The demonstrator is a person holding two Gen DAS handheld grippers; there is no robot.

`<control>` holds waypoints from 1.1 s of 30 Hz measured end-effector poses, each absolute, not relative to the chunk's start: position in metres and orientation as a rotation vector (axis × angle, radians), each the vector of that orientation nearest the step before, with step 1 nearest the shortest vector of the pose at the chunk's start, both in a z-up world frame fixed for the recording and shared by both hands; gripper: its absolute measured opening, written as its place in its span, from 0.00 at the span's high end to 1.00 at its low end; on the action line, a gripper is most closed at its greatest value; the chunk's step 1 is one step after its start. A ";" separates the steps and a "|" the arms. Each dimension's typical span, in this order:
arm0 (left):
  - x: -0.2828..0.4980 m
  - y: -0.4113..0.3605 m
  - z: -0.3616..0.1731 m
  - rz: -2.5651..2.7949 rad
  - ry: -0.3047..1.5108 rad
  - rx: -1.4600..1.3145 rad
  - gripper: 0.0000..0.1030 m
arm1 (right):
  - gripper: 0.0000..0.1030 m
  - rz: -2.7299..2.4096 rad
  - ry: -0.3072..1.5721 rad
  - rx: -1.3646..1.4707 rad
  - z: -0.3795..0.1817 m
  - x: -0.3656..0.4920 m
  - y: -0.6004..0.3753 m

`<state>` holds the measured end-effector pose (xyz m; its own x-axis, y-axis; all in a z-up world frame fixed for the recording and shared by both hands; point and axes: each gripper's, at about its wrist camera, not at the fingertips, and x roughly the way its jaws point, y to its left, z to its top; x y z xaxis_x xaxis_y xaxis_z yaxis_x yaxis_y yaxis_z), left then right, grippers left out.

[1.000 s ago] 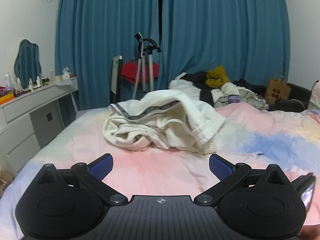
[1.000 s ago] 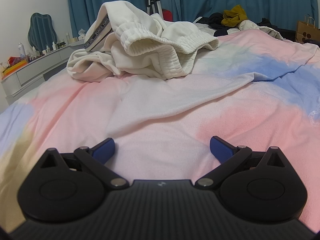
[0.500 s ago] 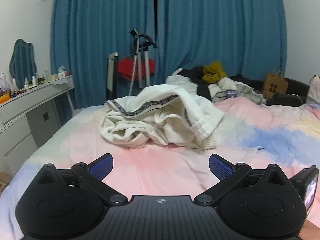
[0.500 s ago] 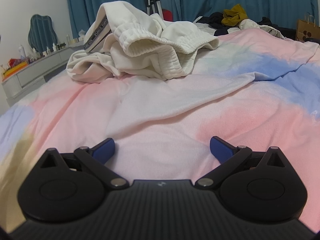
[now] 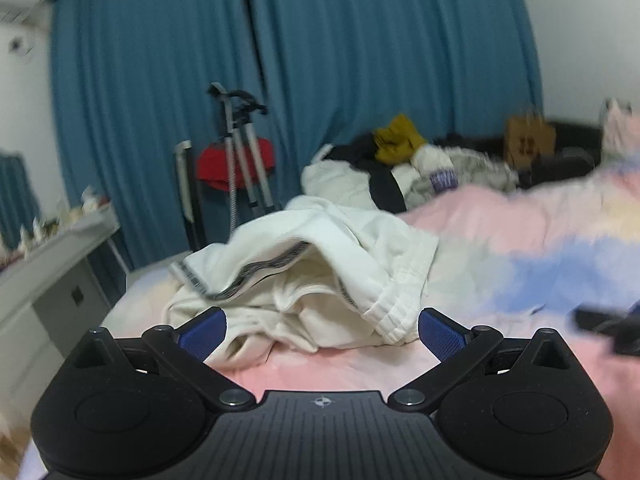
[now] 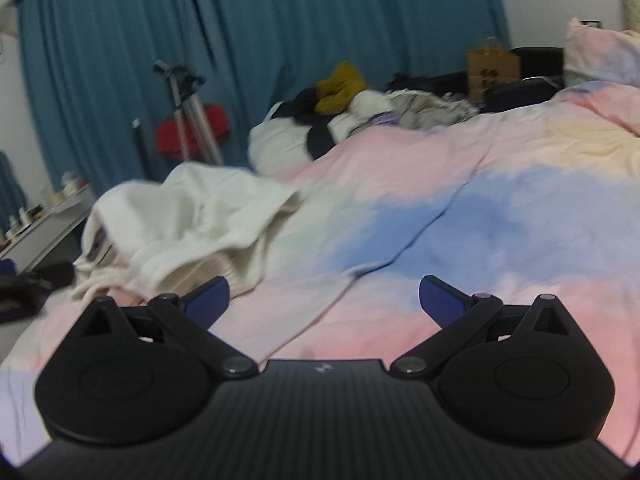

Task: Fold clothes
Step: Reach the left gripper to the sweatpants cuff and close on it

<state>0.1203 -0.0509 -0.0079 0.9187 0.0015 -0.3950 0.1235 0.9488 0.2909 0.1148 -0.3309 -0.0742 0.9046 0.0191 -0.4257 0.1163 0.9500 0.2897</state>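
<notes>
Pastel bedspread, crumpled white garment

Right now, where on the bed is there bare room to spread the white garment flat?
The bedspread lies bare to the right of the white garment, up to the pillow. It is crowded at the far edge, where the clothes pile sits.

A home bedroom: a bed under a pastel duvet, blue curtains behind, a dresser with toiletries at the bed's left edge, clothes heaped at its far edge.
</notes>
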 end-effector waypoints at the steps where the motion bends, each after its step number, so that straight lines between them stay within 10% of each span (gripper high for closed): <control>1: 0.130 -0.058 -0.015 -0.056 0.392 0.350 0.00 | 0.00 -0.073 0.447 0.319 -0.077 0.117 -0.336; 11: 0.206 -0.112 -0.090 -0.039 0.413 0.566 0.03 | 0.00 -0.070 0.501 0.404 -0.109 0.144 -0.351; 19: 0.224 -0.100 -0.074 -0.035 0.382 0.398 0.56 | 0.00 -0.052 0.511 0.469 -0.131 0.160 -0.353; 33: 0.135 0.010 0.053 0.030 0.253 0.182 0.90 | 0.00 0.062 0.295 0.326 -0.094 0.121 -0.323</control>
